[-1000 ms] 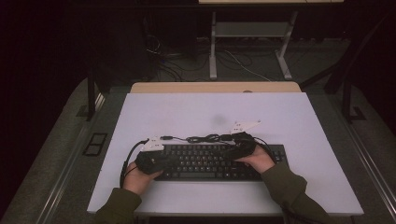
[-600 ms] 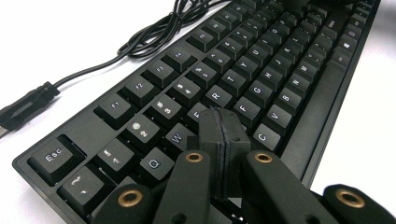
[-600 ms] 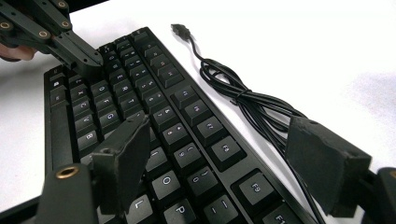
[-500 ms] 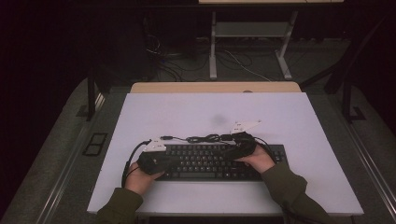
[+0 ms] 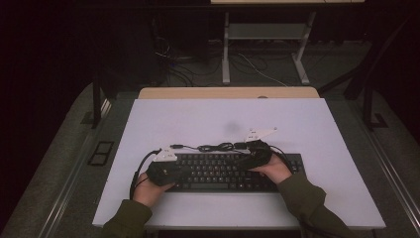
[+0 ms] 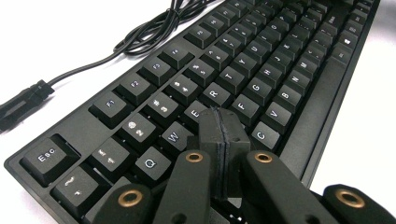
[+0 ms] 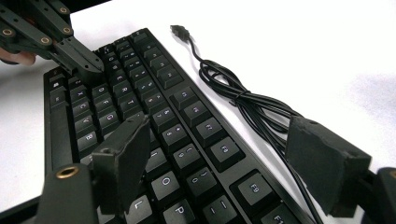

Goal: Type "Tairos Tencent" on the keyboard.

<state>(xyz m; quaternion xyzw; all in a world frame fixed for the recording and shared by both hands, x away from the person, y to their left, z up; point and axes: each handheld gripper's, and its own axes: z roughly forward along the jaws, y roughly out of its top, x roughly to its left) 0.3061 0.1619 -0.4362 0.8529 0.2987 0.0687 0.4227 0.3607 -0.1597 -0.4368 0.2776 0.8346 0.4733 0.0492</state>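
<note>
The white table (image 5: 198,119) is carrying a black keyboard (image 5: 223,171) low in the middle of the high view, its coiled cable (image 5: 213,147) lying just above. The left gripper (image 6: 219,123), jaws pressed together on nothing, is hovering by the E and D keys, seemingly about to press one. The right gripper (image 7: 224,154) is gaping wide, empty, straddling the keyboard's top edge.

The keyboard (image 5: 225,172) is lying on the table (image 5: 322,129), under both grippers. The left gripper (image 6: 219,135) is sitting over the keyboard's left end, its tips just above the letter keys. The right gripper (image 7: 219,154) is straddling the keyboard's far edge, with the bundled cable (image 7: 243,100) lying just beyond it, its plug (image 5: 174,147) trailing toward the left gripper.
</note>
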